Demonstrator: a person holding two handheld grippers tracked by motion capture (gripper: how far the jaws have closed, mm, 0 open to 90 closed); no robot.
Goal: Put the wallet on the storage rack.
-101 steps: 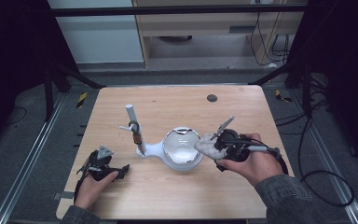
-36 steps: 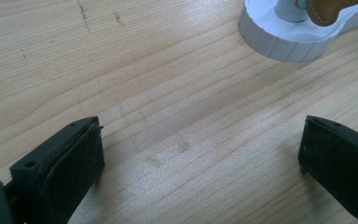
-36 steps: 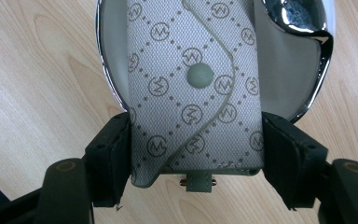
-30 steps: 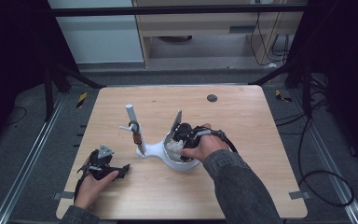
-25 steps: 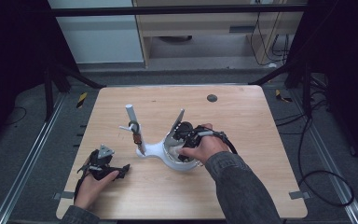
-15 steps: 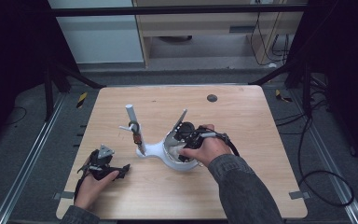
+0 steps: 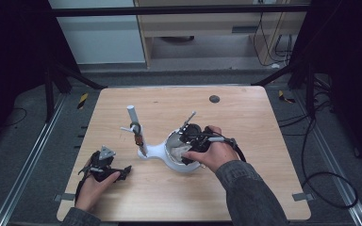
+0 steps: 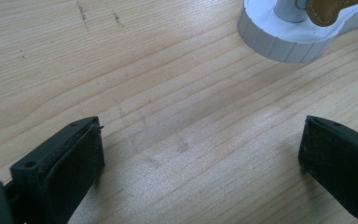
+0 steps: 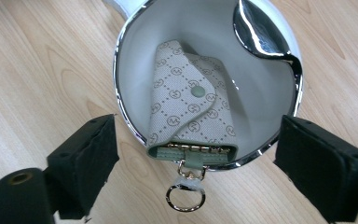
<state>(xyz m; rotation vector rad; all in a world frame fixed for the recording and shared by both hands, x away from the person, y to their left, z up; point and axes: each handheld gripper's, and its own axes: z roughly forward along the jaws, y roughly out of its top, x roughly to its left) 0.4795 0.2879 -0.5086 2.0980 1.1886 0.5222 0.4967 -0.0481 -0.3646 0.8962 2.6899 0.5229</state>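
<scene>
A beige patterned key pouch (image 9: 191, 107) with a green snap lies in the white bowl (image 9: 121, 102) of a white stand (image 7: 153, 150). Its metal ring (image 9: 185, 198) hangs over the bowl's chrome rim. My right gripper (image 9: 200, 140) hovers just above the bowl (image 7: 184, 165); its jaws have just been opening and stand wide on either side of the pouch without touching it. My left gripper (image 7: 122, 170) rests open on the table at the lower left, and nothing but bare wood lies between its jaws (image 8: 200, 140).
The stand's upright post (image 7: 133, 117) carries a brown leather strap (image 7: 139, 140) just left of the bowl. Its ribbed round base (image 8: 284, 42) sits ahead of the left gripper. A dark round hole (image 7: 214, 99) marks the far table. Table edges drop to a dark floor.
The right gripper carried the pouch from the bowl's right side to over the bowl, then opened; the pouch now lies loose inside. The left hand has stayed still.
</scene>
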